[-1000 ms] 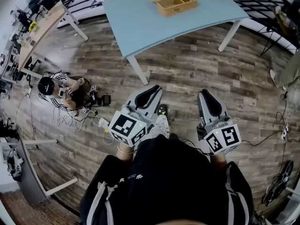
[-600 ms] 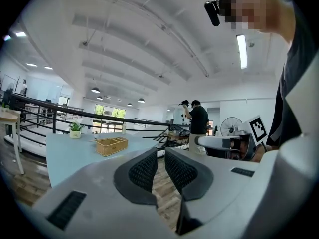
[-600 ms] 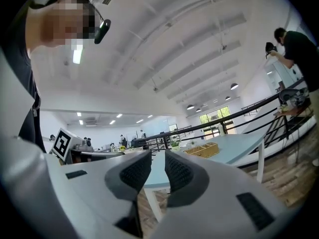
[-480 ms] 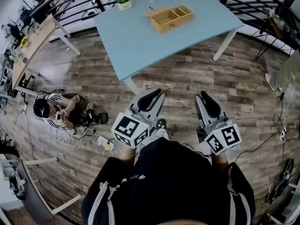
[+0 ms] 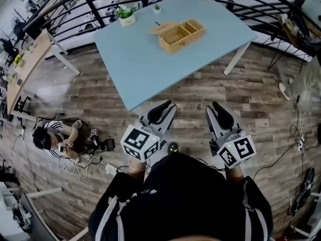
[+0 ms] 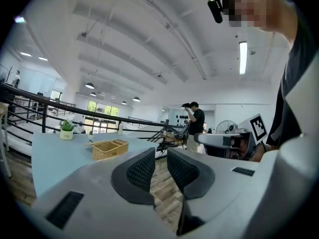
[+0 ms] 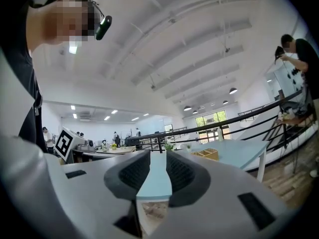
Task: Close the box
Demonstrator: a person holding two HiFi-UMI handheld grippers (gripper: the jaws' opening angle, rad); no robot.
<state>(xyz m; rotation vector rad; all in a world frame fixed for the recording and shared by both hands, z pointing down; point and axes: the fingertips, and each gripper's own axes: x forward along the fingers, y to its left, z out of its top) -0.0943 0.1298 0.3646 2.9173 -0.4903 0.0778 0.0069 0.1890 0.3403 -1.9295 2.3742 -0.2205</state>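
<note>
Fingers of the left gripper point(image 5: 165, 107) were opening on nothing and those of the right gripper point(image 5: 217, 107) stood apart, empty, both over the floor short of the counter point(image 5: 140, 69). The box point(image 5: 179, 36) sat near the counter's far edge, lid point(image 5: 161, 28) flung open, so a stretched push might slide it rather than swing the lid. A potted plant point(image 5: 125, 15) stood at the far left corner, nothing blocking the path.

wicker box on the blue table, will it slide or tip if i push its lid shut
The wicker box looks woven and seemingly empty, so probably light; a push may slide it on the smooth blue table. It sits low and wide, so tipping seems unlikely. Its open lid looks thin, perhaps slightly flexible.
</note>
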